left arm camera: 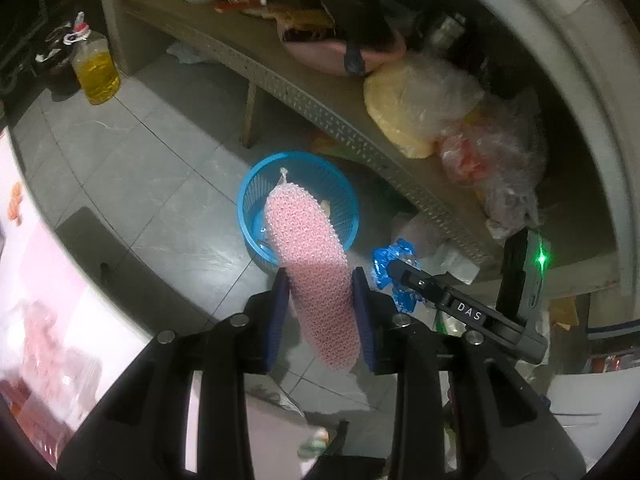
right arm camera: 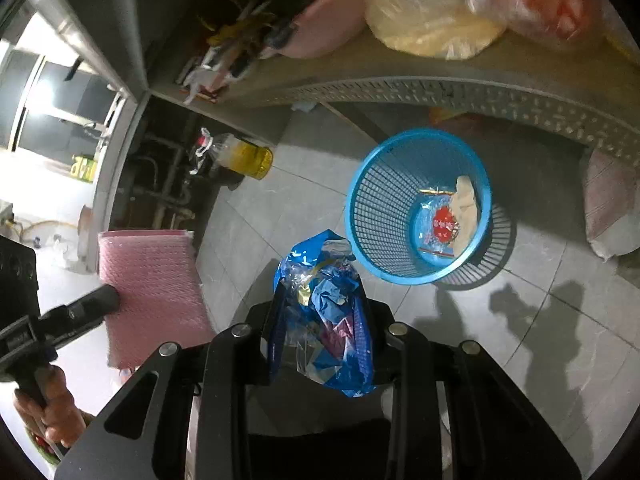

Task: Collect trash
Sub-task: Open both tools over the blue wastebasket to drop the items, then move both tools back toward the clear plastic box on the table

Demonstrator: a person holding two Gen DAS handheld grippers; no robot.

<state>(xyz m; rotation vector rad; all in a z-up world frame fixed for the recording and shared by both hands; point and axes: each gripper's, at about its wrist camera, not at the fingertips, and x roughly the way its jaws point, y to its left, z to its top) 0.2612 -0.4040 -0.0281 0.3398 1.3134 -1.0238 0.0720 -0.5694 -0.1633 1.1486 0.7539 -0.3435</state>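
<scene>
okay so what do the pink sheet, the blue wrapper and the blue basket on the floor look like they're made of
Pink sheet, held in the left tool: likely plastic bubble wrap, matte, covered in small raised cells.
Blue wrapper, held in the right tool: thin plastic film, glossy and crinkled, with clear patches.
Blue basket: apparently rigid moulded plastic, smooth, with slotted lattice walls you can see through.

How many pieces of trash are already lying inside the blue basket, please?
2 that I can make out in the blue basket: a clear wrapper with a red print on the bottom, and a beige crumpled paper beside it, against the wall. More may be hidden beneath.
</scene>
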